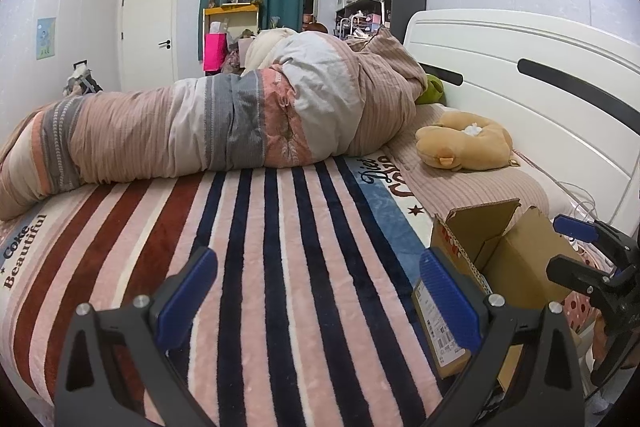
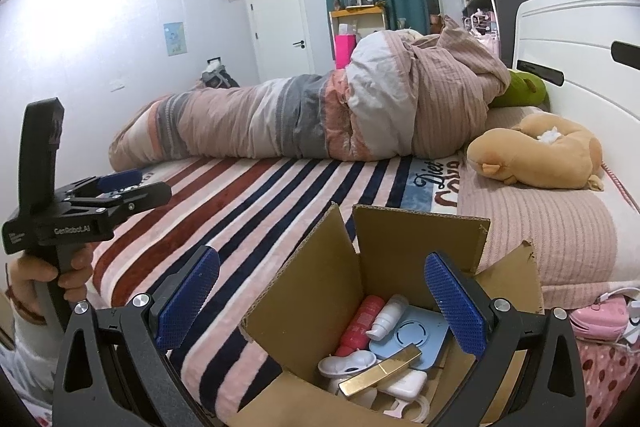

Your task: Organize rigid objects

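An open cardboard box (image 2: 400, 267) is seen on the near edge of a bed covered by a striped blanket (image 2: 248, 211), its flaps raised. Inside, a red tube (image 2: 360, 323), a white bottle (image 2: 390, 315), a pale blue flat case (image 2: 416, 339), a gold bar-shaped item (image 2: 380, 373) and several white pieces are piled together. The right hand-held gripper (image 2: 320, 301) is held just above the box with its blue pads spread wide and nothing between them. The left hand-held gripper (image 1: 318, 301) is likewise spread and empty, held over bare blanket, with the box (image 1: 504, 259) just beside its right finger.

A rolled quilt (image 1: 224, 123) lies across the bed behind, with a tan plush toy (image 1: 464, 143) on the pillow near the white headboard (image 1: 520, 67); none of these stands between the grippers and the box.

The box's contents are shown only in the right wrist view; from the left, only its outer wall, a flap and a shipping label (image 1: 436, 323) are visible. The person's hand (image 2: 48, 275) gripping the left tool's handle is caught only by the right camera.
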A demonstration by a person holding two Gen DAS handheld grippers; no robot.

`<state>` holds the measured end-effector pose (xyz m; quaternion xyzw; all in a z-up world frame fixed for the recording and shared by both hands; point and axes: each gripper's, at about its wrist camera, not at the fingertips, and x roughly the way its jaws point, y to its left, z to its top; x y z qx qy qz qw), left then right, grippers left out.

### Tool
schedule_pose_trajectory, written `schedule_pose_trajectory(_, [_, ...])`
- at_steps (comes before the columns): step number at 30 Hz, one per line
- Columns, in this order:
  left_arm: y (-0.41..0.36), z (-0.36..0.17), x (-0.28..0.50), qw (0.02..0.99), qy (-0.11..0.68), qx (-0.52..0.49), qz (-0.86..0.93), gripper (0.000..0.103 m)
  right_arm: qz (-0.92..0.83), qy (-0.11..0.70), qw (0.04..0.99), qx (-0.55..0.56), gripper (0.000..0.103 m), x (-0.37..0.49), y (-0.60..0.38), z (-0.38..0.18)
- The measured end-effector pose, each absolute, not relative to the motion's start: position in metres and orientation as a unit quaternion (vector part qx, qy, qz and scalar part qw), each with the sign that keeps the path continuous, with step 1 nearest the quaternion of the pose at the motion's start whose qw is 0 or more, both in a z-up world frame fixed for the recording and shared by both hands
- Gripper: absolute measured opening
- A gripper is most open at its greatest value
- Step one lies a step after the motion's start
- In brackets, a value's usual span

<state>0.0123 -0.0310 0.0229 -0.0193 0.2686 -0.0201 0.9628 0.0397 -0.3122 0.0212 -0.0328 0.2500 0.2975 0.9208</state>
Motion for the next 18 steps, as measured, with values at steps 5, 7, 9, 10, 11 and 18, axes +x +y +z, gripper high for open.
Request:
schedule_pose_trajectory(5, [-0.0305,0.0229,0.0117,0.963,0.269,-0.019,-0.014,0.100,0.297,0.249,0.921,-0.033,0.103,0.0395,-0.3119,0.0215])
schedule_pose_trajectory(7, [-0.0306,0.0233,0.0113,0.963,0.269,-0.020,-0.014,0.100,0.297,0.249,0.921,-0.033,0.103,0.0397,-0.3121,0.0215])
schedule_pose_trajectory(9, [-0.0308,0.0233,0.0112,0.963,0.269,-0.019,-0.013,0.100,0.297,0.249,0.921,-0.032,0.103,0.0393,-0.3120,0.0236])
schedule_pose_trajectory(10, [-0.0307,0.0235,0.0117,0.963,0.269,-0.019,-0.013,0.100,0.297,0.249,0.921,-0.032,0.103,0.0394,-0.3120,0.0236])
schedule_pose_trajectory(11, [-0.0305,0.0232,0.0114,0.963,0.269,-0.020,-0.013,0.100,0.296,0.248,0.922,-0.033,0.103,0.0394,-0.3129,0.0240])
schedule_pose_trajectory(18, [-0.0296,0.0234,0.0117,0.963,0.269,-0.020,-0.013,0.100,0.296,0.248,0.922,-0.033,0.103,0.0402,-0.3132,0.0257])
